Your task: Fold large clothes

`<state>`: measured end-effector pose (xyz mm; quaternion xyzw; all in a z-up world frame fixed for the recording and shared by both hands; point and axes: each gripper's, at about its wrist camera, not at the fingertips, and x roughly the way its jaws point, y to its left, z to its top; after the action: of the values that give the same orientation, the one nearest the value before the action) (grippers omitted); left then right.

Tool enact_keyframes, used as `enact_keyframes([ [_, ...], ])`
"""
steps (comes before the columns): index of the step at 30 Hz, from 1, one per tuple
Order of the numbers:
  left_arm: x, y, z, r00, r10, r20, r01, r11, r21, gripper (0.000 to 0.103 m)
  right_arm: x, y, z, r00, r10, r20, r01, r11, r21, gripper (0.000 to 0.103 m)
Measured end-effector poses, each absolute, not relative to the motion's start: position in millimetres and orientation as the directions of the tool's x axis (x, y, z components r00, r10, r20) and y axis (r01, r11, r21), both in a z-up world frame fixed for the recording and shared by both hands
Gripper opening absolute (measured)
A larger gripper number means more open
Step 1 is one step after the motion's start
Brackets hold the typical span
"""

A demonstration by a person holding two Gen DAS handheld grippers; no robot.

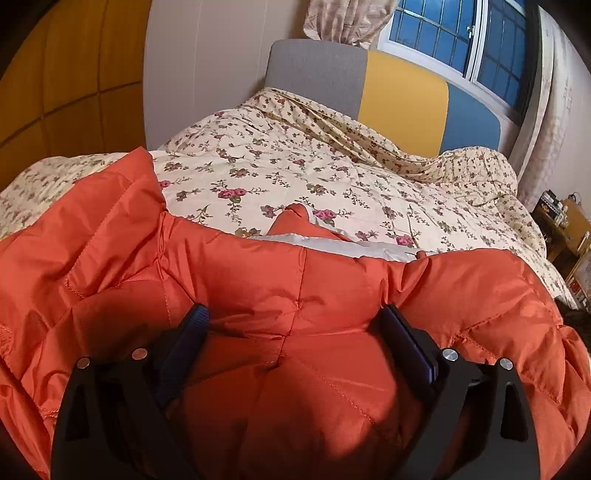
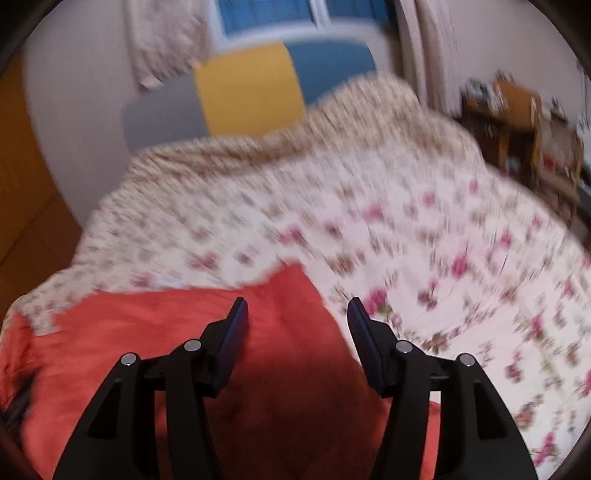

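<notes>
A puffy orange quilted jacket (image 1: 258,280) lies bunched on the floral bed quilt (image 1: 295,173), with a strip of its white lining (image 1: 332,245) showing at the far edge. My left gripper (image 1: 293,314) is pushed low into the jacket with its jaws wide apart. Padded fabric bulges up between the fingers, and the pads do not pinch it. In the blurred right wrist view my right gripper (image 2: 297,306) hovers open over the jacket's (image 2: 166,325) right edge. Nothing is between its fingers.
The quilt (image 2: 406,229) covers the whole bed and is rumpled near the grey, yellow and blue headboard (image 1: 402,99). A wooden wardrobe (image 1: 74,74) stands on the left. A cluttered wooden shelf (image 1: 565,229) sits beside the bed on the right, under a curtained window (image 1: 461,33).
</notes>
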<state>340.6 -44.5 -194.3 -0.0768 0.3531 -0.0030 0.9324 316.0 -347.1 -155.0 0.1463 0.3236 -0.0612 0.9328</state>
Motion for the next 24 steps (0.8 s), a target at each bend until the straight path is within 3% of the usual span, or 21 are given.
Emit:
enact_keyframes([
  [4,340,-46,-193,0.751,-0.049,-0.658,-0.053,0.990,-0.134,0.094,288,-298,-117,0.838,0.130,-0.530,0.015,0.965,0.261,0.053],
  [8,338,-46,-192,0.756,-0.050,-0.653,-0.053,0.989,-0.137,0.094,303,-241,-133,0.789,0.194,-0.583,-0.096,0.976,0.194,0.037],
  [15,338,-46,-193,0.762,-0.045,-0.645,-0.059,0.988,-0.139,0.094,320,-227,-179,0.753,0.155,-0.640,-0.061,0.984,0.167,0.037],
  [24,342,-52,-195,0.750,-0.010,-0.662,-0.075,0.992,-0.100,0.094,331,-225,-193,0.738,0.143,-0.659,-0.054,0.987,0.153,0.038],
])
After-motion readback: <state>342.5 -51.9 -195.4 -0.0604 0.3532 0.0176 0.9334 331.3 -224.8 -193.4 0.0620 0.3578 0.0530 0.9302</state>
